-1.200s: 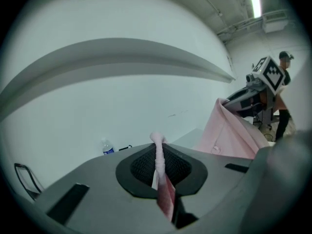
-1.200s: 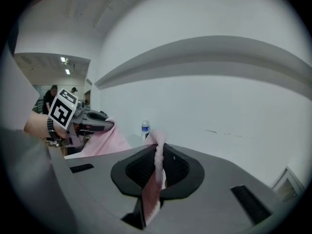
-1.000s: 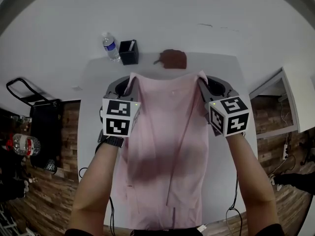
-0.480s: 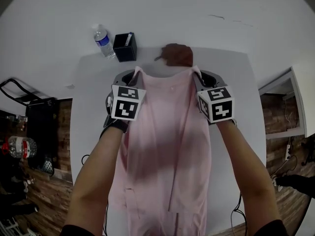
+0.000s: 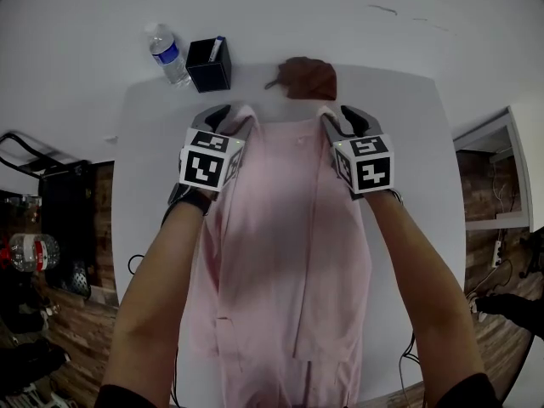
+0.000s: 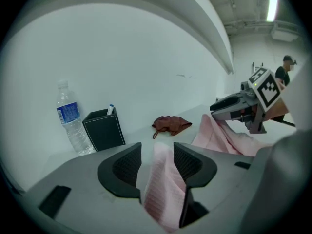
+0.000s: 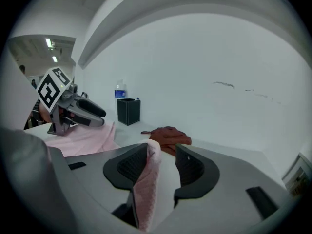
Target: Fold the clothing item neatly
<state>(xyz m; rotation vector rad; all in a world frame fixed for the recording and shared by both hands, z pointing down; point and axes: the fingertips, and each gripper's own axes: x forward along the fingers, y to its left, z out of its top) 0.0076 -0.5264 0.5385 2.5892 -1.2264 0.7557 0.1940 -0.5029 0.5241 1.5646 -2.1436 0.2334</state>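
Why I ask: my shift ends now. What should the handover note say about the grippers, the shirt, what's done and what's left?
Left gripper: jaws have just been opening and are now open, with a shirt corner loose between them.
Right gripper: the same; its corner drapes against one jaw.
Shirt: pink, spread lengthwise on the table, its far end by a brown cloth.
Done: shirt laid out flat.
Left: back both grippers off the corners, then probably start the folds; no finished fold shows.

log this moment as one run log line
left claw: just opened, pink shirt edge loose between jaws | right claw: same | pink shirt: lying on white table
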